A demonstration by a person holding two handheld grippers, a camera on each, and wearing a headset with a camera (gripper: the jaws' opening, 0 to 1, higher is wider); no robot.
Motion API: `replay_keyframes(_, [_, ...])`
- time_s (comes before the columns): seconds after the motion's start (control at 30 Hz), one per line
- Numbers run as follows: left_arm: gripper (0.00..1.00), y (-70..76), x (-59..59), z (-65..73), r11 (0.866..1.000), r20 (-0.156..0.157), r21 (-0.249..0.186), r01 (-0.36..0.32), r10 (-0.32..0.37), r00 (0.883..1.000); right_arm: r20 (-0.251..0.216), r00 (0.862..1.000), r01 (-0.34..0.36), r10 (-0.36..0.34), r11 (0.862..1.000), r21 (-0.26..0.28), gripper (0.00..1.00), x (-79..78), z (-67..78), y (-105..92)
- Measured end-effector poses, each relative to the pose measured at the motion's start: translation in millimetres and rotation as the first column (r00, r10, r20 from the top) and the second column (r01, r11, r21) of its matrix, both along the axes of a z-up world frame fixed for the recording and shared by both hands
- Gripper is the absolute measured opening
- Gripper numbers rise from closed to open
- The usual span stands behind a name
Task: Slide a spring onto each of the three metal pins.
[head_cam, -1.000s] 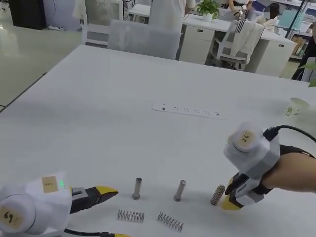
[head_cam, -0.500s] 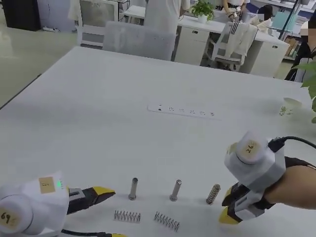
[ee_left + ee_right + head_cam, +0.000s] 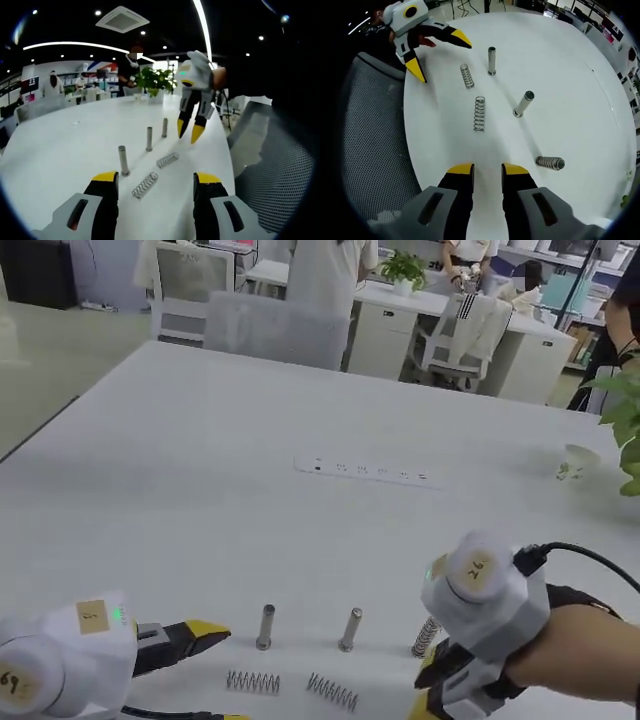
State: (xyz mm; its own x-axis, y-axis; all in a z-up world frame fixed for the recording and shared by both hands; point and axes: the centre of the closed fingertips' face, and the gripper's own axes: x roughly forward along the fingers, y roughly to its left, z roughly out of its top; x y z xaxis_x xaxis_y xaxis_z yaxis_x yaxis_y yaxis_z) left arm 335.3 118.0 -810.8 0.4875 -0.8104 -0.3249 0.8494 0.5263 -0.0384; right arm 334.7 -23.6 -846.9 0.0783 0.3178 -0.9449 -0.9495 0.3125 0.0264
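Note:
Three metal pins stand in a row near the table's front edge. The left pin point(image 3: 265, 627) point(image 3: 123, 160) point(image 3: 491, 60) and the middle pin point(image 3: 350, 628) point(image 3: 149, 138) point(image 3: 523, 104) are bare. The right pin point(image 3: 427, 636) point(image 3: 164, 127) point(image 3: 550, 162) wears a spring. Two loose springs point(image 3: 252, 681) point(image 3: 332, 692) lie flat in front of the pins, seen again as the nearer spring point(image 3: 145, 184) point(image 3: 466, 75) and the farther spring point(image 3: 167, 159) point(image 3: 479, 113). My left gripper point(image 3: 220, 676) point(image 3: 156, 177) point(image 3: 441, 56) is wide open and empty, left of the springs. My right gripper point(image 3: 425, 695) point(image 3: 189, 131) point(image 3: 487, 169) holds nothing, jaws slightly apart, just in front of the sprung pin.
A white power strip point(image 3: 365, 471) lies across the middle of the white table point(image 3: 300, 540). A small cup point(image 3: 572, 462) and plant leaves point(image 3: 625, 420) are at the far right. Chairs, desks and people stand beyond the far edge.
My right gripper has drawn back from the sprung pin toward the near edge, with the spring left on the pin. The left gripper stays put. The head camera has shifted.

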Motion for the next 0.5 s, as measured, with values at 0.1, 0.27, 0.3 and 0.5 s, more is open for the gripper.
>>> replay_keyframes(0.1, [0.55,-0.3,-0.6,-0.1,1.0,0.001,0.001,0.003,-0.003,1.0,0.003,1.0,-0.016,0.016,1.0,0.007,0.2,-0.6,0.6,9.7])
replay_keyframes(0.27, [0.55,-0.1,0.0,0.2,1.0,0.002,0.0,0.001,-0.001,1.0,0.009,0.999,-0.043,0.043,0.999,0.015,0.2,0.9,-0.2,26.0])
replay_keyframes(0.3, [0.55,-0.1,0.0,0.3,1.0,0.002,0.0,0.001,-0.001,1.0,0.01,0.999,-0.049,0.049,0.999,0.015,0.19,1.5,-0.8,28.6])
replay_keyframes(0.5, [0.55,1.9,0.5,0.4,1.0,0.001,0.0,-0.005,0.005,1.0,0.005,0.997,-0.077,0.077,0.997,0.018,0.19,3.8,-5.2,43.5])
